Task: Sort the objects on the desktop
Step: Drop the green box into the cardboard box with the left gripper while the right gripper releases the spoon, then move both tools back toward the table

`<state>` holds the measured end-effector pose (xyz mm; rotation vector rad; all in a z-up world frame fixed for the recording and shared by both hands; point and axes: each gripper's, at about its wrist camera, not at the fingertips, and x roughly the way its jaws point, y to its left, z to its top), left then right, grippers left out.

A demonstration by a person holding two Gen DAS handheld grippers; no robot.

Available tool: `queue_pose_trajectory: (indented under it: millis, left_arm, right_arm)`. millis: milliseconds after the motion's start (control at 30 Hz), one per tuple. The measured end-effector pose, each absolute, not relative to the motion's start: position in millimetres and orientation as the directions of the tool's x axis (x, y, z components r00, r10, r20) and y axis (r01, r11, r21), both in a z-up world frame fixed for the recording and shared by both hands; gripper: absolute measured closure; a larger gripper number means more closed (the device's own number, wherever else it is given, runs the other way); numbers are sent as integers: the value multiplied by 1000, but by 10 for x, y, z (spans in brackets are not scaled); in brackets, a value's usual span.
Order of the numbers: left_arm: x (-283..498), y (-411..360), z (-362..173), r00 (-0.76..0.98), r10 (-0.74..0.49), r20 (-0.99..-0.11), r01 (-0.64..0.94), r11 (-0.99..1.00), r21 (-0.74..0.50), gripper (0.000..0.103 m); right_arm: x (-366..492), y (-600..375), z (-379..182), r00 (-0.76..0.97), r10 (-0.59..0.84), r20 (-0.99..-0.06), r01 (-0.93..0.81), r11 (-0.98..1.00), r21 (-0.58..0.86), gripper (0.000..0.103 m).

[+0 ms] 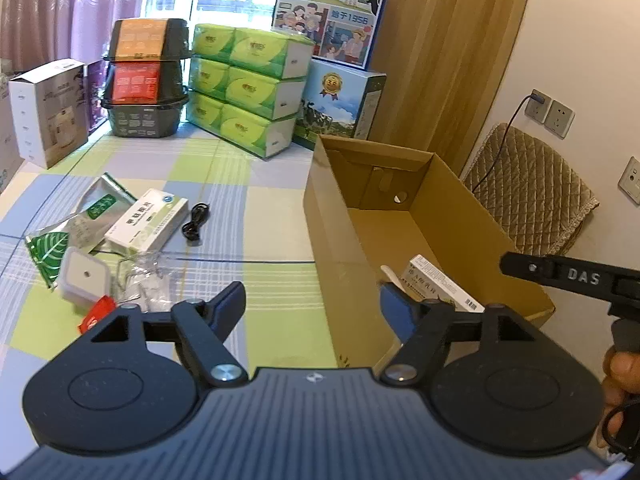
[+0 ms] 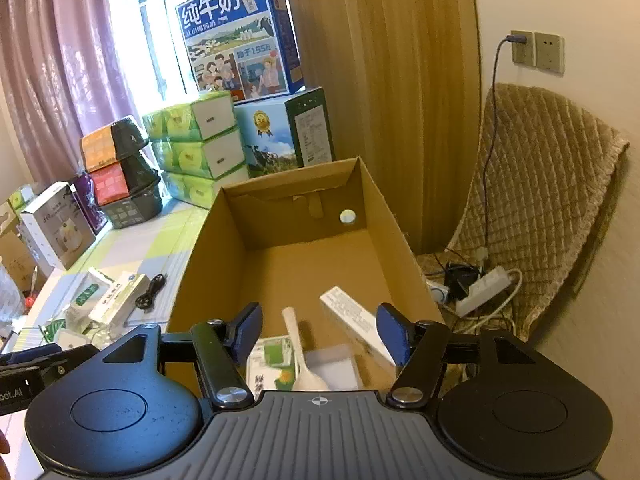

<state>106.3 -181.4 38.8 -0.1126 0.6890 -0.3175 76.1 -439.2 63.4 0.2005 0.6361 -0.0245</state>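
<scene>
A: Background at the table's far edge?
B: Green tissue packs (image 1: pixel 248 92) stacked three high, black baskets (image 1: pixel 146 80) left of them, milk cartons (image 2: pixel 244 36) behind.
A: Right side?
B: Quilted chair (image 2: pixel 536 184), power strip (image 2: pixel 486 290) on its seat, wall sockets (image 2: pixel 538 50).

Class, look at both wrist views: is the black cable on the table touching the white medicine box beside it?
Apart. In the left wrist view a strip of checked tablecloth shows plainly between the black cable and the white medicine box.
</scene>
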Motion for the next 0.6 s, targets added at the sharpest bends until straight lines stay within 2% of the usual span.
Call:
queue_pose_trajectory:
  millis: [133, 267, 400, 600]
  left_arm:
    - [929, -1697, 404, 734, -314, -602, 246, 949, -195, 22]
    - [779, -1553, 426, 741, -294, -603, 232, 956, -181, 15]
    - [615, -1384, 447, 756, -264, -599, 208, 965, -162, 3]
    - [385, -1065, 445, 769, -202, -607, 160, 979, -123, 2]
  right_arm:
    - [546, -4312, 704, 817, 47, -574, 84, 976, 200, 33]
    - [312, -4139, 778, 834, 68, -547, 62, 975, 215, 13]
    - [149, -3903, 818, 837, 111, -536, 15, 974, 224, 3]
    - [-22, -3535, 820, 827, 163, -538, -41, 972, 232, 2]
